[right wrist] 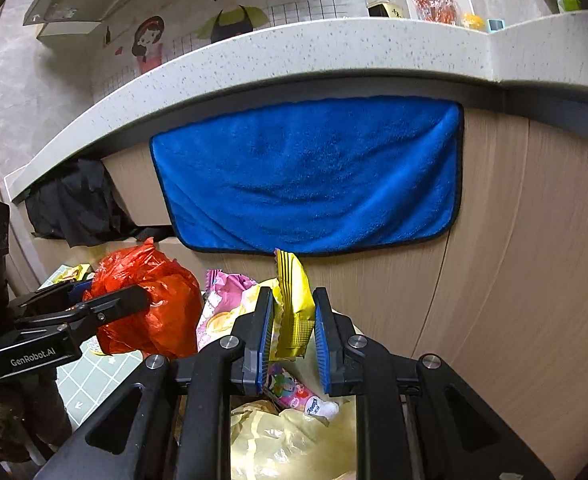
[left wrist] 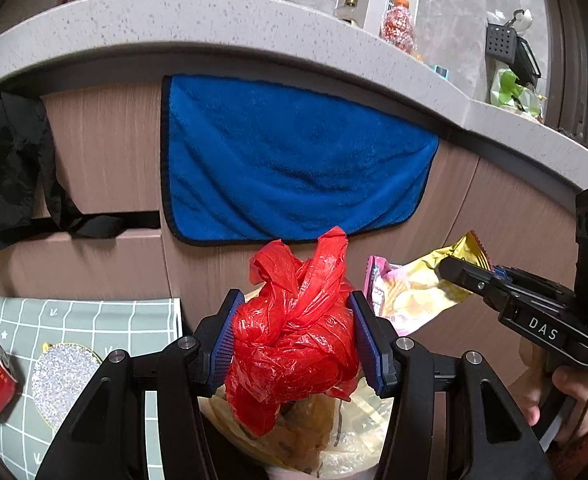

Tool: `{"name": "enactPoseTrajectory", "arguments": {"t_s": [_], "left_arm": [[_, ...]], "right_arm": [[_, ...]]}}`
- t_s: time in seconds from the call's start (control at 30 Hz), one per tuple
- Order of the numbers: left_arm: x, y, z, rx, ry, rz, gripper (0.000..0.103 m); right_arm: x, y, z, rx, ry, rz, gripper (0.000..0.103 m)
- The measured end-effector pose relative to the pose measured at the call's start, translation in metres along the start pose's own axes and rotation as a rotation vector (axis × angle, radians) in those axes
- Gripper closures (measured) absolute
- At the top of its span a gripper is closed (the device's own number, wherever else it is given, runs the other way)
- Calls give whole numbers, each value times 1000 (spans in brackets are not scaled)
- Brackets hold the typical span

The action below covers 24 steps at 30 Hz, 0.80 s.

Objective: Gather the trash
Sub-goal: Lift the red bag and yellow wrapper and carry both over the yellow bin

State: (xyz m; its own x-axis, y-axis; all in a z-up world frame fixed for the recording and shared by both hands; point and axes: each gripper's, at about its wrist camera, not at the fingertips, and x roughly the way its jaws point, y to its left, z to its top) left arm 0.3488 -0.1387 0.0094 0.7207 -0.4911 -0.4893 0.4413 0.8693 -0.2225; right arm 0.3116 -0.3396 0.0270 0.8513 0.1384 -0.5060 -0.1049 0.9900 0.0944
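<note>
In the left wrist view, the left gripper point(left wrist: 294, 340) points level at the cupboard front, jaws clamped on a knotted red plastic bag point(left wrist: 294, 336) above a trash bag point(left wrist: 358, 436). In the right wrist view, the right gripper point(right wrist: 293, 332) reaches forward too, jaws pinching a yellow snack wrapper point(right wrist: 294, 308) over the same trash.

red plastic bag point(left wrist: 294, 332): knotted, crumpled, upright, held over the bin | yellow-pink snack wrapper point(right wrist: 292, 312): crinkled, on edge, just beside bag | bin point(right wrist: 294, 444): lined, holding pale wrappers, below both
</note>
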Motion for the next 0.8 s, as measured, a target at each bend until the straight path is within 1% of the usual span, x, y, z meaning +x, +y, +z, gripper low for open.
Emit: {"name": "enactPoseTrajectory", "arguments": {"t_s": [0.13,0.33,0.4,0.47,0.5,0.53,0.57,0.67,0.8], "left_arm": [[13,6,-3,-17,26,1,49],[36,19,-3,-57,69,-51,49],[45,23,-2,-73,97,-99,48],[52,29,-1,-91,126,-120,41],[54,33,-1,-116,143,-132,39],[54,36,0,-132,148,-137,34],[52,39,0,-146,147,-143,32],[41,45,1,-149,141,-140,32],[11,62,-3,-151,124,-85,32]], "right_arm": [[9,-2,-2,13,17,0,85],[26,-9,-7,47,52,-1,85],[33,-12,-10,59,67,1,81],[42,-14,-13,64,95,-4,74],[46,-15,-15,72,108,-12,71],[48,-16,-18,81,116,-16,66],[49,-17,-19,86,120,-17,64],[49,-17,-23,101,131,-14,64],[43,-11,-25,98,129,-15,64]]}}
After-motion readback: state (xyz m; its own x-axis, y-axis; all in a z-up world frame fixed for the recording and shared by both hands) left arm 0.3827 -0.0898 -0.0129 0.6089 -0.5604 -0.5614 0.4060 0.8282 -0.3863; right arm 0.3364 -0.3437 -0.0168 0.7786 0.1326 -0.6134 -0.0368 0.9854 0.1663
